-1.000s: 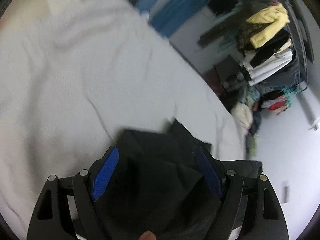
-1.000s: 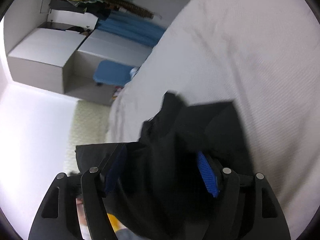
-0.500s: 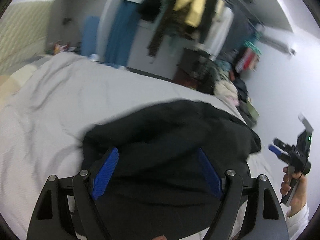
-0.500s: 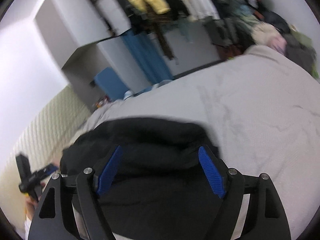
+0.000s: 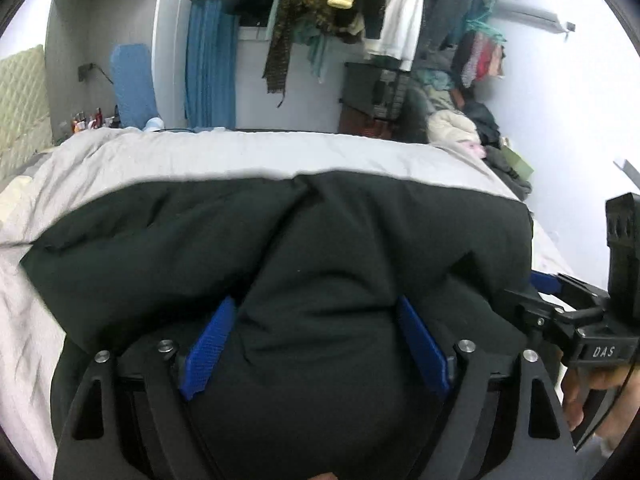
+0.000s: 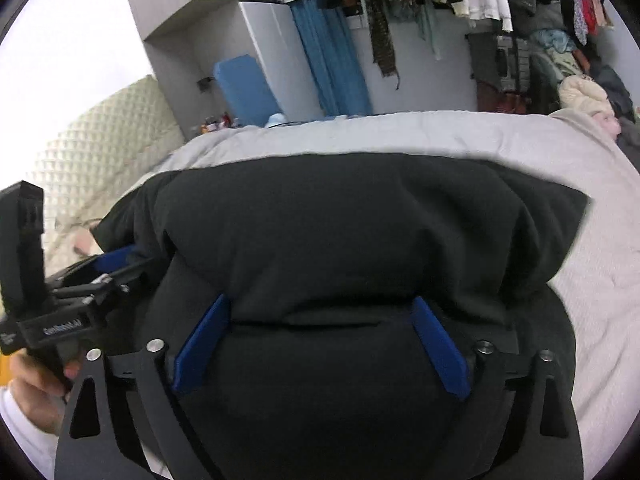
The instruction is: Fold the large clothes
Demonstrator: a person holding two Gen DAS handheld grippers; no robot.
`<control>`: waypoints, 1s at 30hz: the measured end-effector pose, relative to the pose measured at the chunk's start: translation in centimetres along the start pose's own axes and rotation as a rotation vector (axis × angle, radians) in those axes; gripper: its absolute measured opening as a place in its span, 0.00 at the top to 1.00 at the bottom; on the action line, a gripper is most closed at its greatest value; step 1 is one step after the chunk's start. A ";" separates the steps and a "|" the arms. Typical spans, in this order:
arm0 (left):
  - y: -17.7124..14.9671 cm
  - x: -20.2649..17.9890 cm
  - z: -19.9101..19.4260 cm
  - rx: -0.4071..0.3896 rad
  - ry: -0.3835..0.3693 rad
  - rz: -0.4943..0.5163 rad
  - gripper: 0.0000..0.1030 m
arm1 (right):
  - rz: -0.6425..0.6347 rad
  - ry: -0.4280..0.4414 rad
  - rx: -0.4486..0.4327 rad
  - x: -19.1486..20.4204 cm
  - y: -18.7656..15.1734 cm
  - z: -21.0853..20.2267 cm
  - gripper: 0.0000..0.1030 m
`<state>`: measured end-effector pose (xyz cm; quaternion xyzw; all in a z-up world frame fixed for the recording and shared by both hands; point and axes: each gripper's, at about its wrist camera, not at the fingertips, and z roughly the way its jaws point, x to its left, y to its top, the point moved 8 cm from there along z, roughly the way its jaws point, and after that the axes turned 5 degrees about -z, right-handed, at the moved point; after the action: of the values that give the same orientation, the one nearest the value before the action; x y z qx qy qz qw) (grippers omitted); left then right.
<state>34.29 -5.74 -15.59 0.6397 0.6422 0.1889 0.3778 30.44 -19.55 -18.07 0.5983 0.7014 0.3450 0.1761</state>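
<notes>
Grey bed (image 5: pixel 224 160), blue curtain (image 5: pixel 210 64), crowded clothes rack (image 5: pixel 360 4) behind.

A grey bed (image 5: pixel 240 156) filled mid-frame; clothes rack (image 5: pixel 360 8) hung top centre, blue curtain (image 5: pixel 210 64) upper left, white walls.

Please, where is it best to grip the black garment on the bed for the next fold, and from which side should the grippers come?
Probably the far edge of the black garment, near its two outer corners, one gripper each. That edge lies as a fairly straight hem line across the grey bed cover, while the near part is bunched. Come from above, pointing down, and slide one finger under the hem.
</notes>
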 end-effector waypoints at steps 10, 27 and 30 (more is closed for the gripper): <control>3.0 1.7 7.1 0.018 0.082 0.012 0.15 | -0.034 -0.077 -0.013 -1.9 2.5 5.3 0.00; 4.1 7.0 3.4 -0.034 0.061 -0.102 0.14 | 0.039 -0.023 -0.035 -5.9 2.3 1.3 0.01; 2.8 10.5 0.2 -0.065 0.154 -0.126 0.14 | 0.121 -0.079 -0.076 -9.8 1.6 -1.7 0.01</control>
<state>37.42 4.67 -16.26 0.5691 0.7016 0.2342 0.3592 32.64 -29.40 -17.40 0.6457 0.6429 0.3575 0.2049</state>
